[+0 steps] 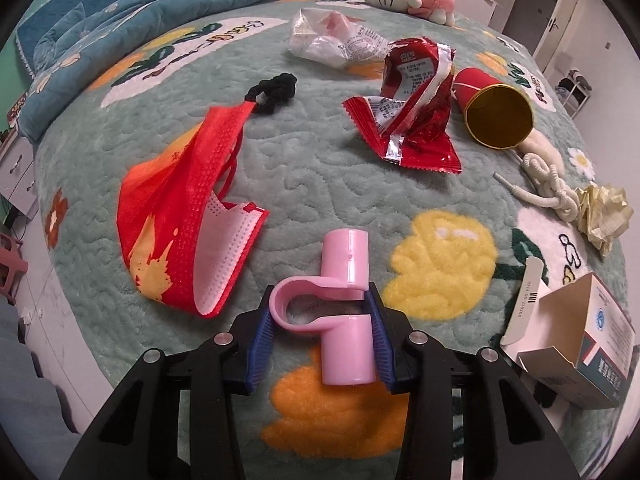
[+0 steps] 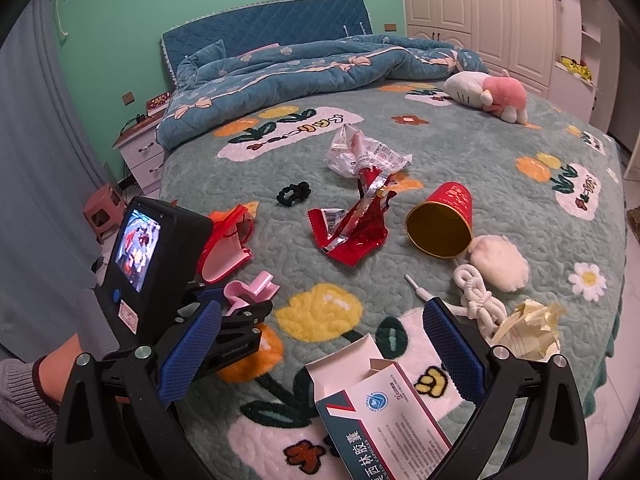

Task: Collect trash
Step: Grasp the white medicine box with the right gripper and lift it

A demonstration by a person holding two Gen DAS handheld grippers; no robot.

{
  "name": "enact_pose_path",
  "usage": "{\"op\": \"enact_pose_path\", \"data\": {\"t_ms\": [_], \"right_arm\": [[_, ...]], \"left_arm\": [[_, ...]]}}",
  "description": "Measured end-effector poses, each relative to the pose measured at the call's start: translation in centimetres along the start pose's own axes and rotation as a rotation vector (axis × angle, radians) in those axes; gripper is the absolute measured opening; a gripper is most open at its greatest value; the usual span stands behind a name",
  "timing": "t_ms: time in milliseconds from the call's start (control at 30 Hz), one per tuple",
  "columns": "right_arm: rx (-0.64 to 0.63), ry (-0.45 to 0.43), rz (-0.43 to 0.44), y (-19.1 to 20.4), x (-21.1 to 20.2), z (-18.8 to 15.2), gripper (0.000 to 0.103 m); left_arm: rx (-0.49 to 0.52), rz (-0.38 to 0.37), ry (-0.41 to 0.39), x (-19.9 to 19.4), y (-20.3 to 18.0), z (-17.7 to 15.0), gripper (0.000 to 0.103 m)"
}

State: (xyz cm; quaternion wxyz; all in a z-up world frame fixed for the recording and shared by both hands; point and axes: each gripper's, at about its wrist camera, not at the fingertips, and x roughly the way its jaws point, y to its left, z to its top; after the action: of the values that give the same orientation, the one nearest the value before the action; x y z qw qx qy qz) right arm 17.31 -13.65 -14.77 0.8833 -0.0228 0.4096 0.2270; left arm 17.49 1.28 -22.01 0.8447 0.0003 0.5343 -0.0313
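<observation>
The quilted bedspread (image 1: 304,184) is soft and uneven, so anything gripped on it should come straight up without dragging the pile. The right gripper (image 2: 332,344) hovers wide open and empty over the opened medicine box (image 2: 384,404) at the near edge. The left gripper (image 1: 322,340) has its blue pads against both sides of the pink hair clip (image 1: 340,312), near centre, just right of the red face mask (image 1: 188,224). The clip is springy; I'd squeeze gently and keep it square.

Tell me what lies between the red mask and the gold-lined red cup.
The torn red wrapper lies between the red mask and the cup; the right wrist view shows it.
</observation>
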Motion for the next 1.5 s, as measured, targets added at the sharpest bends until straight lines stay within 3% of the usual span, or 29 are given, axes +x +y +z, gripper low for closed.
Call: {"op": "enact_pose_path", "data": {"t_ms": [433,733,1000,1400,1500], "right_arm": [[-0.019,-0.009,-0.009,-0.2,-1.9,-0.9,0.099],[-0.103,0.048,-0.011,-1.4,-3.8,-4.0,0.099],[-0.203,0.132,0.012,-2.5,-3.2,-6.9,0.092],[-0.269,0.18,0.023,-4.2,-1.1,-8.0,0.092],[-0.277,0.209,0.04,-4.6,-0.2,-7.9,0.084]], "left_arm": [[0.063,-0.015,-0.053,-3.6,-1.9,-0.9,0.044],[0.112,-0.062,-0.064,-6.4,-4.3,-2.7,0.044],[0.132,-0.071,-0.041,-6.7,-6.1,-4.2,0.044],[0.154,-0.067,-0.002,-5.9,-7.5,-5.0,0.044],[0.155,-0.065,0.007,-5.7,-7.6,-4.9,0.044]]}}
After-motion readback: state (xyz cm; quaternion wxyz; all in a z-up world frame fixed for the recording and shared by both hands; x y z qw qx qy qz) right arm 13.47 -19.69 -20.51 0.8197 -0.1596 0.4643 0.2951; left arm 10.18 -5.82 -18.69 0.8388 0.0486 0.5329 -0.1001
